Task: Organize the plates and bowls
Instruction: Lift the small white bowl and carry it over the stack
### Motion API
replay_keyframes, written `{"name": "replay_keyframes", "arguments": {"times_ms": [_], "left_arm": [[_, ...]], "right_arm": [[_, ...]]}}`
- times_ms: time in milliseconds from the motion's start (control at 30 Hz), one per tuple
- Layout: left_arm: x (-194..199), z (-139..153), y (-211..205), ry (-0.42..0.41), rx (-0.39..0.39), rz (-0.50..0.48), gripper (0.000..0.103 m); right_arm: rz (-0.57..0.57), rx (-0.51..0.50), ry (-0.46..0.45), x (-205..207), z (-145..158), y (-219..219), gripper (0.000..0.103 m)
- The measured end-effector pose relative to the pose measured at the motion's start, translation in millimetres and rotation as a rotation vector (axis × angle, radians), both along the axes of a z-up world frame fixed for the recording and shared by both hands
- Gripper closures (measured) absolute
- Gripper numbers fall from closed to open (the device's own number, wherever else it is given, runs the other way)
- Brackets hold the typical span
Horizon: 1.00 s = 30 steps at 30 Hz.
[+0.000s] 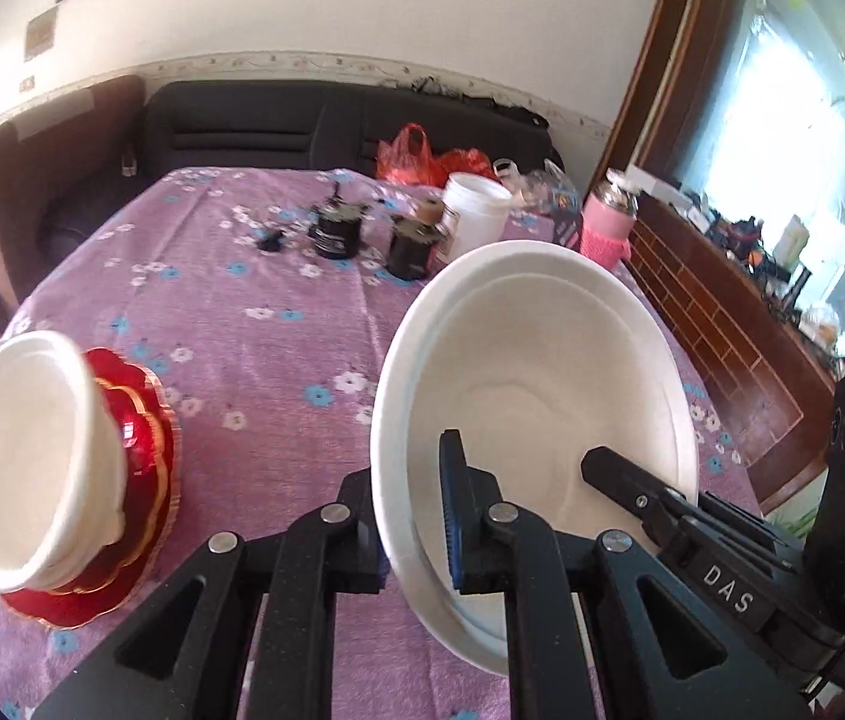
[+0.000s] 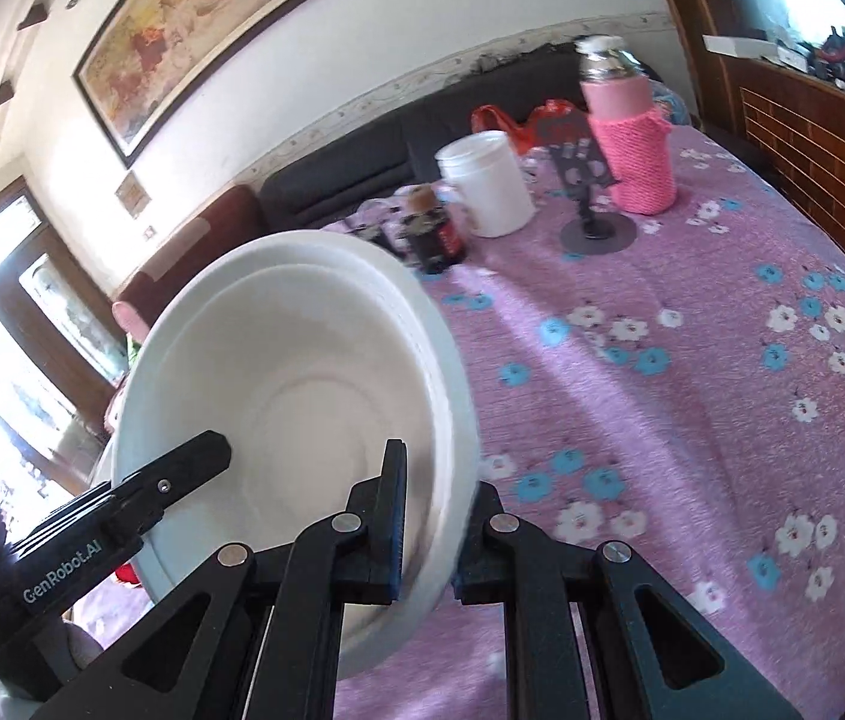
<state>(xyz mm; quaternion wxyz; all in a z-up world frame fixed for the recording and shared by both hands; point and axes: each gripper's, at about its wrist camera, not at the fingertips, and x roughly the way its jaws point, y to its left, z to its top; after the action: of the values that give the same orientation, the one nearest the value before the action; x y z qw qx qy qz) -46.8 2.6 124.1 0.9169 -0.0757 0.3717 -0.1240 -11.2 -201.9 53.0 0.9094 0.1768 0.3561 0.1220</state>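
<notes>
At far left of the left wrist view, a stack of white bowls (image 1: pixel 32 462) sits nested on red scalloped plates (image 1: pixel 140 480) on the table (image 1: pixel 278 372), which is covered by a purple flowered cloth. To their right, the white plates (image 1: pixel 536 372), apparently two nested, are carried clear of the cloth, tilted with the hollow side toward the cameras. The left gripper (image 1: pixel 413 516) has its jaws clamped on the rim at one side; the right gripper (image 2: pixel 437 516) has its jaws clamped on the rim opposite, each with one finger inside the hollow and one behind. In each view the other gripper's finger reaches into the hollow. Beyond, near the far edge, stand dark jars (image 1: pixel 374 234), a white tub (image 2: pixel 488 183) and a pink-sleeved flask (image 2: pixel 632 138), well apart from the plates.

Judged step: carrying the plates to a resting place, probably the stack at left. To do it well, both hands should travel together at matched pace so the rim is neither twisted nor pulled; level the plates before lowering; keep both grips firm until the base rests fully; approach above the bowls rather than from the side, since a nudge could topple them
</notes>
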Motion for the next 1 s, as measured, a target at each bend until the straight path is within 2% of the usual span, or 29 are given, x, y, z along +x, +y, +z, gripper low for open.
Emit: {"name": "replay_keyframes", "arguments": {"times_ms": [133,333,600,1000], "left_arm": [[-19,14,37,-0.036,-0.048,0.053,0.092],[-46,27,86,-0.081,-0.099,0.124,0.092],[-73,35,123,-0.134,-0.064,0.205,0.092],[-82,31,168,-0.115,-0.067,0.281,0.092]], "right_arm": [[0.043,-0.059,-0.053,-14,19,38,0.091],[0.11,-0.077,-0.093,-24,40,80,0.09],[0.18,-0.124,-0.121,-37,52,128,0.09],[0.247,-0.155,-0.095,-29,49,179,0.09]]}}
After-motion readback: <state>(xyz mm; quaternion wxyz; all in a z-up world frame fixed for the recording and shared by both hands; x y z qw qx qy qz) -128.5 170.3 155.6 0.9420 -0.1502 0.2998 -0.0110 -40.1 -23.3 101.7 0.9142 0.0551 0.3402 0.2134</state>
